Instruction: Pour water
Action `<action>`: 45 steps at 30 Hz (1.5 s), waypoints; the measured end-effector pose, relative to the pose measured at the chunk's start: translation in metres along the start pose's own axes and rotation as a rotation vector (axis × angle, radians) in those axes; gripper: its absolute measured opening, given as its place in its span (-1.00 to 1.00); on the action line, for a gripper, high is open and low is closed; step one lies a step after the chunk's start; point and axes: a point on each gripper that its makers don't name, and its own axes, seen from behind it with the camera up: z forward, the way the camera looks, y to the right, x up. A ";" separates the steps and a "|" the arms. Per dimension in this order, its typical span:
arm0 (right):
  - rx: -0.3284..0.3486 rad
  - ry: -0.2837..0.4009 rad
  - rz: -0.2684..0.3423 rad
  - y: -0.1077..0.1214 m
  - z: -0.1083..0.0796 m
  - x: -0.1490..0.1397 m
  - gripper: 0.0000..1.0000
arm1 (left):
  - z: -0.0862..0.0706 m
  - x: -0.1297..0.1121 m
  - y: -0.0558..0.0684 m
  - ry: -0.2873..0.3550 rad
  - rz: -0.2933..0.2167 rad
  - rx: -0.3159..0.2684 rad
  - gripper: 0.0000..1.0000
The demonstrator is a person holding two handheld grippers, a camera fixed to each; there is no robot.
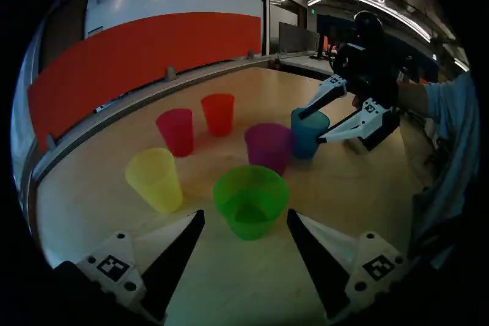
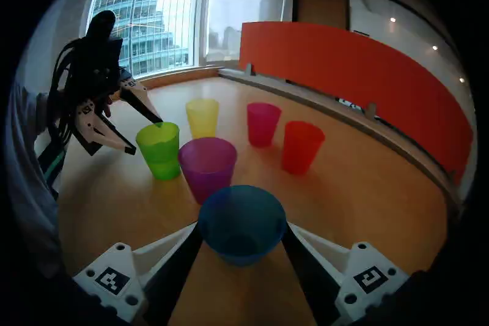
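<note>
A green cup (image 1: 250, 200) stands on the wooden table between the fingers of my left gripper (image 1: 244, 216), which is open, with a gap showing on the cup's left side. My right gripper (image 2: 241, 231) is open wide around a blue cup (image 2: 241, 222), its fingertips close against the cup's sides. In the left gripper view the right gripper (image 1: 310, 129) straddles the blue cup (image 1: 308, 133), held by a hand in a light sleeve. In the right gripper view the left gripper (image 2: 147, 137) sits at the green cup (image 2: 159, 148). Whether any cup holds water I cannot tell.
A purple cup (image 1: 269, 145) stands between the green and blue ones. A yellow cup (image 1: 154, 178), a pink cup (image 1: 175, 131) and an orange-red cup (image 1: 218, 114) stand farther back. An orange wall panel (image 1: 140, 57) runs behind the table's far edge.
</note>
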 end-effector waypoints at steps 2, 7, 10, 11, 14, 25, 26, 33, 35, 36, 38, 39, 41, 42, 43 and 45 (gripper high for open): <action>-0.004 0.000 0.006 0.000 -0.002 -0.001 0.85 | -0.002 0.000 0.000 0.002 -0.007 0.002 1.00; -0.026 0.000 0.030 0.004 -0.002 -0.002 0.95 | -0.002 0.001 -0.001 0.005 -0.014 0.012 1.00; -0.036 0.002 0.051 0.006 -0.003 -0.002 1.00 | -0.002 0.001 0.000 0.007 -0.014 0.014 1.00; -0.039 0.003 0.058 0.007 -0.003 -0.001 1.00 | -0.002 0.001 0.001 0.007 -0.013 0.014 1.00; -0.034 -0.001 0.081 0.005 -0.006 -0.003 1.00 | -0.004 0.000 0.001 0.007 -0.014 0.018 1.00; -0.042 -0.007 0.086 0.002 -0.030 -0.015 1.00 | -0.021 -0.003 -0.002 0.031 -0.048 0.052 1.00; -0.046 -0.007 0.084 0.002 -0.033 -0.016 1.00 | -0.023 -0.003 -0.002 0.034 -0.050 0.057 1.00; -0.094 0.014 0.085 0.009 -0.060 -0.021 1.00 | -0.039 0.004 -0.006 0.083 -0.084 0.105 1.00; -0.109 0.025 0.086 0.011 -0.068 -0.021 1.00 | -0.044 0.008 -0.007 0.104 -0.099 0.121 1.00; -0.115 0.031 0.087 0.012 -0.071 -0.020 1.00 | -0.046 0.009 -0.008 0.114 -0.103 0.129 1.00; -0.130 0.044 0.088 0.014 -0.077 -0.018 1.00 | -0.051 0.012 -0.010 0.136 -0.111 0.146 1.00; -0.138 0.053 0.090 0.015 -0.080 -0.016 1.00 | -0.053 0.012 -0.011 0.143 -0.114 0.158 1.00; -0.155 0.072 0.095 0.017 -0.086 -0.011 1.00 | -0.057 0.013 -0.014 0.158 -0.120 0.183 1.00; -0.165 0.084 0.099 0.019 -0.089 -0.008 1.00 | -0.060 0.014 -0.016 0.168 -0.122 0.196 1.00; -0.176 0.099 0.105 0.021 -0.092 -0.003 1.00 | -0.063 0.015 -0.017 0.178 -0.124 0.210 1.00; -0.196 0.126 0.117 0.025 -0.096 0.004 1.00 | -0.069 0.019 -0.020 0.200 -0.127 0.233 1.00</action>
